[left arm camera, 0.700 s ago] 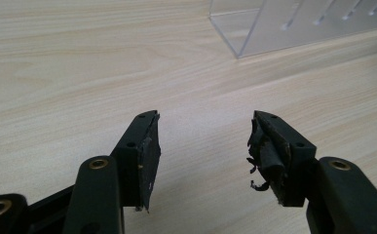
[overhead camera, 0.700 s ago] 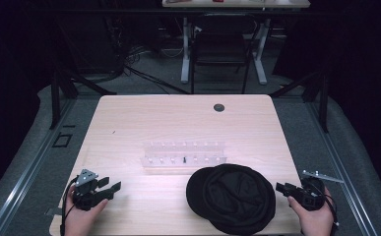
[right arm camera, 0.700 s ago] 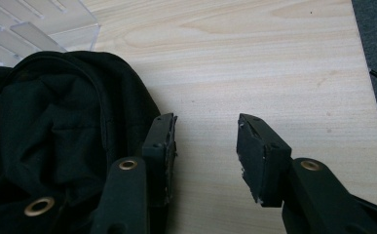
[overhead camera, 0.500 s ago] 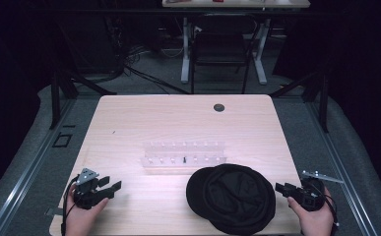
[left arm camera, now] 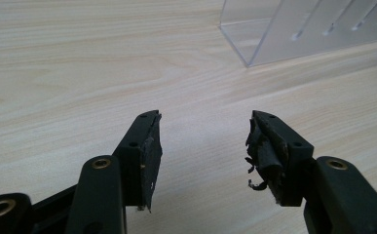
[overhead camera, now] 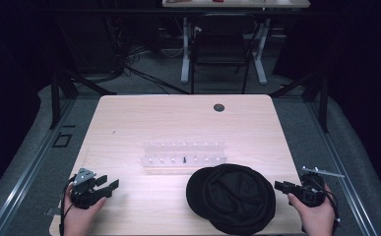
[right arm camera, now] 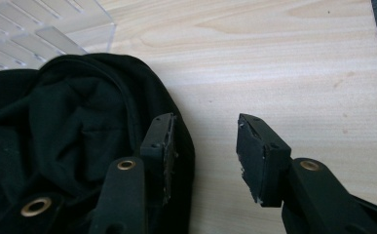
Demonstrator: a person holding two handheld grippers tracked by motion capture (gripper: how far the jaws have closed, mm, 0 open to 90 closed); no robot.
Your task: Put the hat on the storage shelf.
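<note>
Nothing had shifted; both hand-held grippers, left and right, rested spread and empty. Next: right pinches black cap rim.

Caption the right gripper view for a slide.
Open right gripper beside the black cap's edge, clear rack behind.

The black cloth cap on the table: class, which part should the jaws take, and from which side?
Take the black cap by its thin right-hand rim, probably coming in low from the right, where the open right gripper already points at that edge.
</note>
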